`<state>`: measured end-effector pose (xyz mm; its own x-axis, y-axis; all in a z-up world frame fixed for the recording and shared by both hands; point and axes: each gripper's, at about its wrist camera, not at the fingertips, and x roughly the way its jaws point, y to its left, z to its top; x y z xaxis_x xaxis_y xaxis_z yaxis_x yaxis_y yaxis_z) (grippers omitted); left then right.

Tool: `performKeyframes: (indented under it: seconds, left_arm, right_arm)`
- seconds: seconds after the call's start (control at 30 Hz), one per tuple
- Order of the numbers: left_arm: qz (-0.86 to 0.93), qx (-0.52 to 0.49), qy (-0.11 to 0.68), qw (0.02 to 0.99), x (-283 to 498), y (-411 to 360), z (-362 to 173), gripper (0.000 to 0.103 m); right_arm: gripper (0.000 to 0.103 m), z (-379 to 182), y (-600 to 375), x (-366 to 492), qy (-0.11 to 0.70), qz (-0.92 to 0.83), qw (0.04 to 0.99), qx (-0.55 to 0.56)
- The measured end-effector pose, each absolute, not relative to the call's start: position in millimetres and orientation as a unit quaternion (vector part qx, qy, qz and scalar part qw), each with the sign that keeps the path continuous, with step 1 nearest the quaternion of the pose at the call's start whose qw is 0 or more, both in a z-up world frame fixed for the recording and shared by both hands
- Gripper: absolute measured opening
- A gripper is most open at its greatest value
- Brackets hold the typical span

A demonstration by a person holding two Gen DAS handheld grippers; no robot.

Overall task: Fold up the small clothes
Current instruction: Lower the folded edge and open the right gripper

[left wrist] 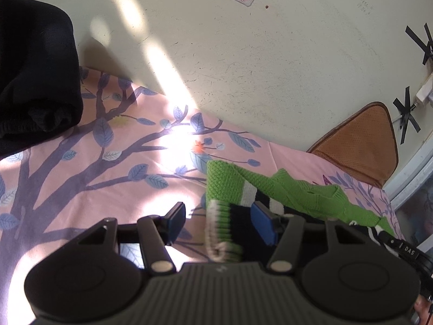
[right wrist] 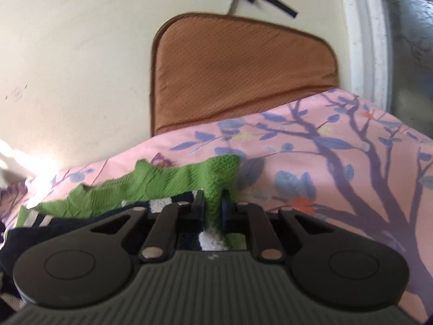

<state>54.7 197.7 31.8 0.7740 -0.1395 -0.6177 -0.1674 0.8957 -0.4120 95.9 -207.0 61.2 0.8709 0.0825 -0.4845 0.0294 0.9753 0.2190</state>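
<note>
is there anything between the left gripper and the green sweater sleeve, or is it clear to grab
Nothing visible blocks it. The striped cuff of the green sweater already lies between the open left gripper's jaws, on the pink sheet.

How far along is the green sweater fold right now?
Done: nothing looks folded yet; the green sweater lies rumpled on the pink sheet. In hand: the right gripper is shut on a green sleeve; the left gripper is open around the striped cuff. Left: closing the left grip, then every fold.
</note>
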Motion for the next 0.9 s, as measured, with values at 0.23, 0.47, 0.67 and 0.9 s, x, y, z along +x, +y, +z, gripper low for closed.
performKeyframes:
  seconds: [0.23,0.47,0.67,0.9]
  left_arm:
    - [0.002,-0.223,0.329,0.918,54,194,35,0.054]
    - [0.004,-0.218,0.349,0.912,60,193,29,0.054]
    - [-0.005,-0.203,0.354,0.913,61,186,28,0.055]
    - [0.005,-0.184,0.339,0.923,56,188,36,0.055]
  right_arm:
    - [0.025,59,-217,105,0.279,0.008,0.95,0.141]
    - [0.046,63,-236,88,0.259,0.01,0.944,0.205]
    - [0.046,58,-219,73,0.313,0.039,0.943,0.106]
    - [0.046,54,-244,76,0.292,0.0,0.941,0.169]
